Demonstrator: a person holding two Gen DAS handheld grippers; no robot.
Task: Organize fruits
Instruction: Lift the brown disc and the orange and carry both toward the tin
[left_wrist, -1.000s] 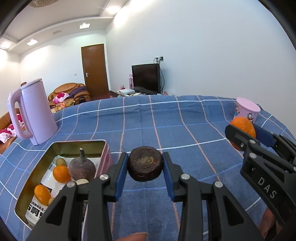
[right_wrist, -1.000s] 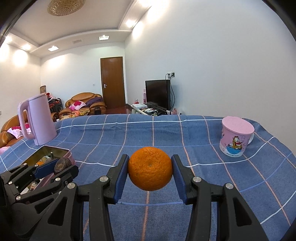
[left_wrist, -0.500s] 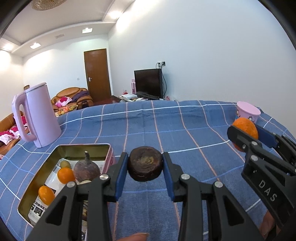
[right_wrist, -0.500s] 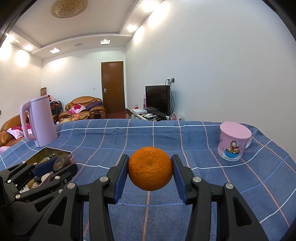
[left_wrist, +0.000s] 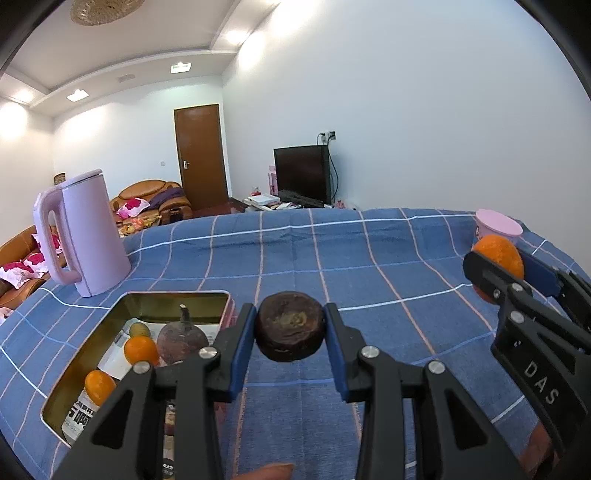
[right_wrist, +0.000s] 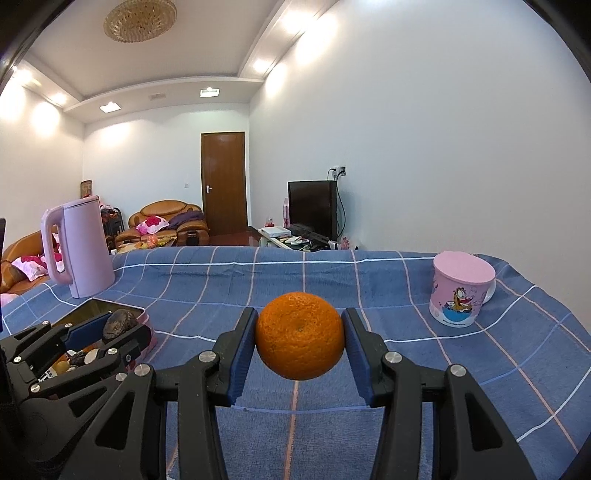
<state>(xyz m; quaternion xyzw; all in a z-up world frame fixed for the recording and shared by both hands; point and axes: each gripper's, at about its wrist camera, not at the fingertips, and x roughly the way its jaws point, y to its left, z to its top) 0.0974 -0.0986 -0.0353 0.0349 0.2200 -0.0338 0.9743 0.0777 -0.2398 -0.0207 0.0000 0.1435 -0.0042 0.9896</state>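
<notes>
Left hand-held gripper (left_wrist: 290, 334) clamps dark fruit (left_wrist: 290, 326), right hand-held gripper (right_wrist: 300, 341) clamps orange (right_wrist: 300, 340).

A home living room, seen across a cloth-covered surface.

A brown leather sofa (right_wrist: 168, 218) with bright cushions and a purple throw stands at the far left, a second one (right_wrist: 18, 266) nearer on that side, and a closed wooden door (right_wrist: 223, 182) sits in the far wall. To the right of the door a black television (right_wrist: 312, 208) stands on a low stand, its cord running up to a wall socket. The ceiling has recessed lights and a round ornate lamp (right_wrist: 140, 18). The near surface wears a blue checked cloth (right_wrist: 332, 280) carrying a pink electric kettle (right_wrist: 79, 247) at left and a lidded cartoon mug (right_wrist: 461, 288) at right.
</notes>
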